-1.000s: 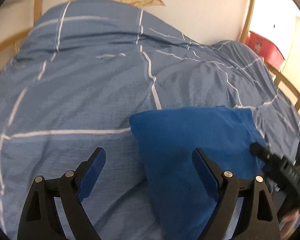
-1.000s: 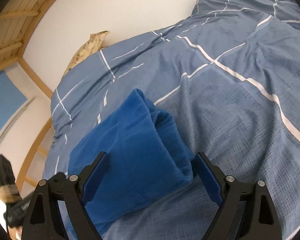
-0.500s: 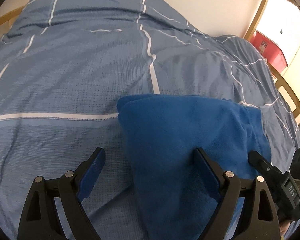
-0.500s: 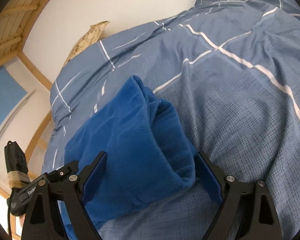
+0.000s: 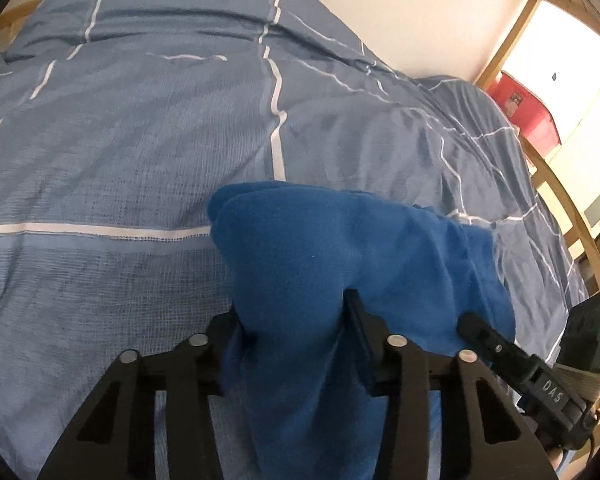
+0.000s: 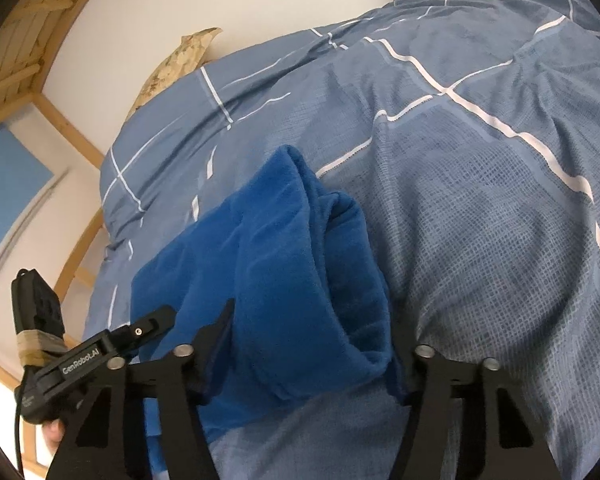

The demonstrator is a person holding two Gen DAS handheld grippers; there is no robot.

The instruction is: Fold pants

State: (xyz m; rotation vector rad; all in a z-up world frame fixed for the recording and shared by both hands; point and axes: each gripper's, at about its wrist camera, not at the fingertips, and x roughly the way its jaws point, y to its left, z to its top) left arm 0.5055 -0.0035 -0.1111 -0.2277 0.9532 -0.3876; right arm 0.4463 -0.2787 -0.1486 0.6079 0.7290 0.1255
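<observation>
Blue checked duvet (image 5: 140, 152) underneath; left gripper (image 5: 296, 312) clamps pants (image 5: 339, 248), right gripper (image 6: 311, 320) half-closed around thick roll. Risk: fleece slips, fold unravels.

The pants (image 5: 339, 256) are soft, matt blue fleece with a fuzzy nap. Under them the duvet (image 5: 140, 152) is coarse woven cloth, matt. Each hand-held gripper, left (image 5: 296, 316) and right (image 6: 311, 328), is matt black plastic with dull metal pins. Beyond them, the bed frame (image 6: 66, 128) is pale, smooth wood.
</observation>
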